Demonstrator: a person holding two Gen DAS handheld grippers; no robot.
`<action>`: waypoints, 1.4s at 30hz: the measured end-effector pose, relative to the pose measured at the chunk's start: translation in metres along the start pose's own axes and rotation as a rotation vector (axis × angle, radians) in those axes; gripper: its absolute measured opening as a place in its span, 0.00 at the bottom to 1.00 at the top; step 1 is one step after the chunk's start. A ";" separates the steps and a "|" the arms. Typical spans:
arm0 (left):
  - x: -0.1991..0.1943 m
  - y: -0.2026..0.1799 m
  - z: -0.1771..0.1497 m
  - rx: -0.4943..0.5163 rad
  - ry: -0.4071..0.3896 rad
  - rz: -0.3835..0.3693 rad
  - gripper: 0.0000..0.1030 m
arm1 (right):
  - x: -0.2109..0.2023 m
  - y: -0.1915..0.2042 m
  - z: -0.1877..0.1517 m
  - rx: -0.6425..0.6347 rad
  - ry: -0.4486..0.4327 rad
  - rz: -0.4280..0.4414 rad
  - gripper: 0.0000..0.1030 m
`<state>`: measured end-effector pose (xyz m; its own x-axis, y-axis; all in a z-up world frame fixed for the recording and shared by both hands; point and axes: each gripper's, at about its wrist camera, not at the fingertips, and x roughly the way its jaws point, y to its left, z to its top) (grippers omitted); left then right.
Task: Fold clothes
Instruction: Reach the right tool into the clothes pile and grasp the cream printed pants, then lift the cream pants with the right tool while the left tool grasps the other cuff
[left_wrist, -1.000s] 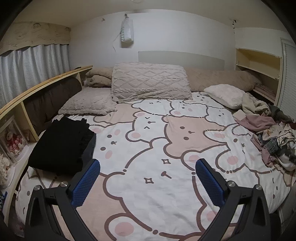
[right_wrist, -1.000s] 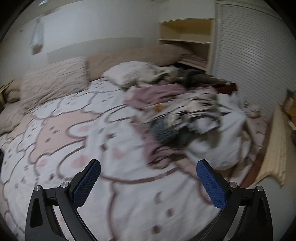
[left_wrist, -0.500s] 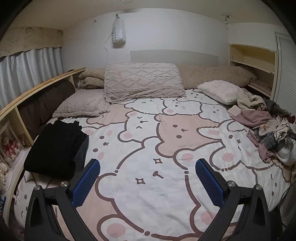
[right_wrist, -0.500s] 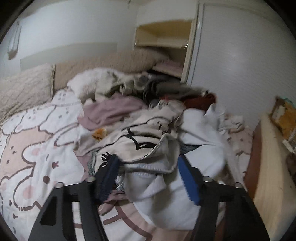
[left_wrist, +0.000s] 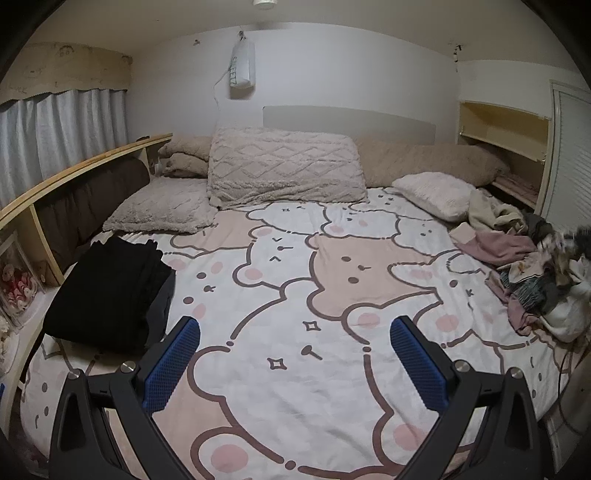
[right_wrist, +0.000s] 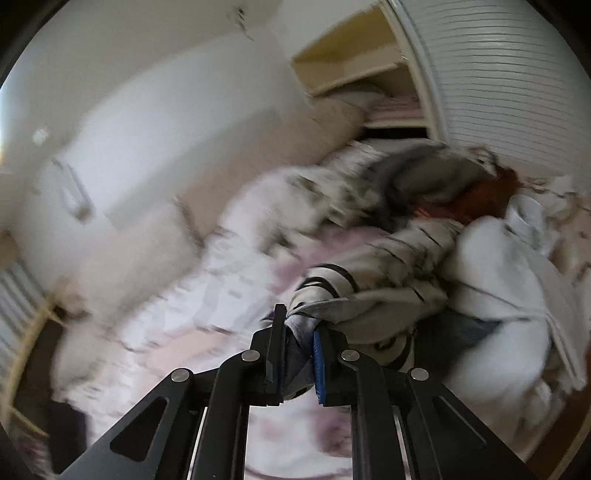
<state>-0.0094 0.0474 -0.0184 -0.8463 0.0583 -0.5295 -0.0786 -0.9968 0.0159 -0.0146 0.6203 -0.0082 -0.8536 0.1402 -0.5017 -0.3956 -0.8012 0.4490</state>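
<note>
A heap of unfolded clothes (left_wrist: 543, 269) lies at the right edge of the bear-print bed (left_wrist: 295, 295); it also shows in the right wrist view (right_wrist: 461, 236). My right gripper (right_wrist: 299, 332) is shut on a cream garment with black stripes (right_wrist: 376, 284) at the front of that heap; the view is tilted and blurred. My left gripper (left_wrist: 295, 354) is open and empty above the near middle of the bed. A folded black stack (left_wrist: 110, 291) lies on the bed's left side, just left of its left finger.
Pillows (left_wrist: 284, 170) line the bed's head. A wooden shelf (left_wrist: 55, 192) runs along the left side and a cupboard nook (left_wrist: 506, 147) stands at the back right beside a slatted door (right_wrist: 517, 85). A white garment (right_wrist: 517, 280) lies right of the striped one.
My right gripper went from open over the bed to the heap, closed on the striped garment, and now tilts with it. The left gripper drew back and rose slightly, still open.
</note>
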 end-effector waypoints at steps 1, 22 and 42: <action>-0.004 0.001 0.000 0.003 -0.011 0.000 1.00 | -0.010 0.011 0.007 0.012 -0.021 0.066 0.13; -0.061 0.083 -0.024 -0.030 -0.080 0.076 1.00 | -0.022 0.248 -0.115 -0.230 0.241 0.498 0.13; 0.021 0.025 -0.070 -0.042 0.159 -0.040 1.00 | 0.003 0.189 -0.249 -0.530 0.312 0.109 0.88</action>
<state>0.0079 0.0199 -0.0883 -0.7489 0.0920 -0.6563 -0.0860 -0.9954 -0.0415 -0.0078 0.3242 -0.1093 -0.7087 -0.0707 -0.7020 -0.0216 -0.9923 0.1217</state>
